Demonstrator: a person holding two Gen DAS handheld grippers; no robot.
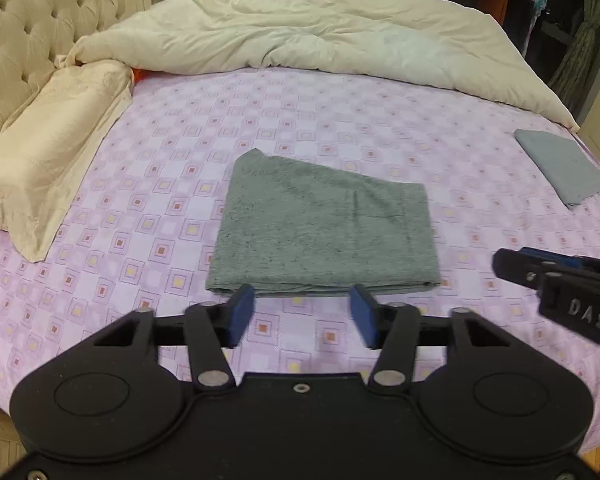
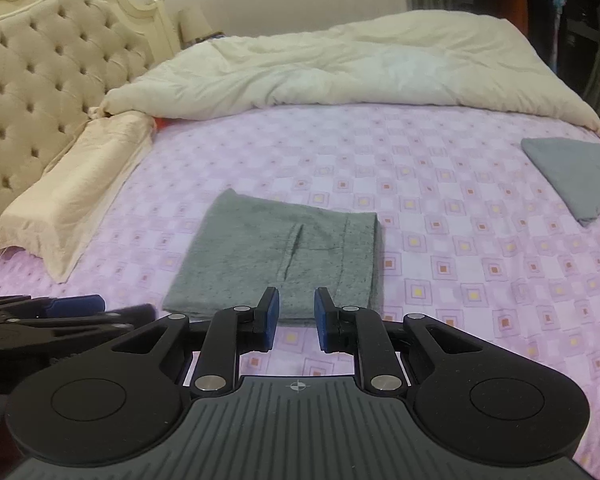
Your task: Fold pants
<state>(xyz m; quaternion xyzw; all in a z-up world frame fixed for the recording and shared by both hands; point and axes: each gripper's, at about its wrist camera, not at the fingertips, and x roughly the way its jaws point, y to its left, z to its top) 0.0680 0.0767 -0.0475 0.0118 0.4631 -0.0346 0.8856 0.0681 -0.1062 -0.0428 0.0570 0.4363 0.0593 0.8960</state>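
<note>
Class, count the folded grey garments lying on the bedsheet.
2: green-grey pants mid-bed, just beyond both claws; blue-grey folded cloth near the right edge. More may hide under the duvet.

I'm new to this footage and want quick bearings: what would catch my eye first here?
The folded green-grey pants lie flat in the middle of the pink checked bed sheet, just beyond both open grippers, left and right. Behind, a rumpled cream duvet is heaped across the far side. A smaller folded grey cloth sits near the bed's right edge.
</note>
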